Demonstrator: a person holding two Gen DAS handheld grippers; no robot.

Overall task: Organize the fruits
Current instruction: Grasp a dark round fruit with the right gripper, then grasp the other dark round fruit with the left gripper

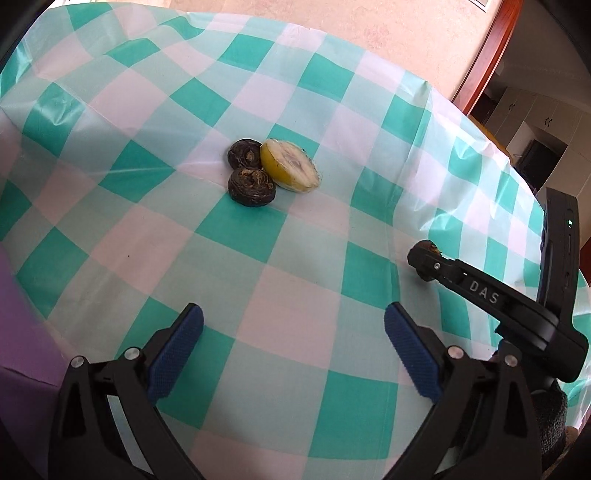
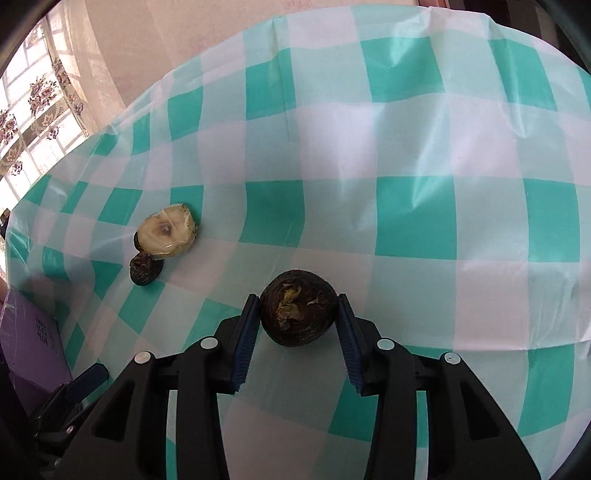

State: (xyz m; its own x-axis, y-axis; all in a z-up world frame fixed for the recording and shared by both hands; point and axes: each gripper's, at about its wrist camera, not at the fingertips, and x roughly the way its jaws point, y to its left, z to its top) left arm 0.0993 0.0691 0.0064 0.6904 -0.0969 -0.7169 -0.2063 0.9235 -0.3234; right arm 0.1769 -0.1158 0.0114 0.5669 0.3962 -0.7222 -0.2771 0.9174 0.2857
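Two dark brown round fruits [image 1: 251, 186] and a wrapped yellow fruit half [image 1: 290, 166] lie together mid-table on the green-checked cloth [image 1: 147, 229]. My left gripper [image 1: 293, 343] is open and empty, well short of them. My right gripper [image 2: 298, 314] is shut on a third dark brown fruit [image 2: 298, 312], pads on both its sides, just above or on the cloth. In the right wrist view the yellow half [image 2: 168, 230] and one dark fruit [image 2: 145, 269] lie to the left. The right gripper [image 1: 424, 264] also shows at the right of the left wrist view.
A purple box [image 2: 29, 332] sits at the table's left edge. The table's far edge meets a beige floor [image 1: 351, 26]. A window with floral curtains [image 2: 33, 99] is at the far left.
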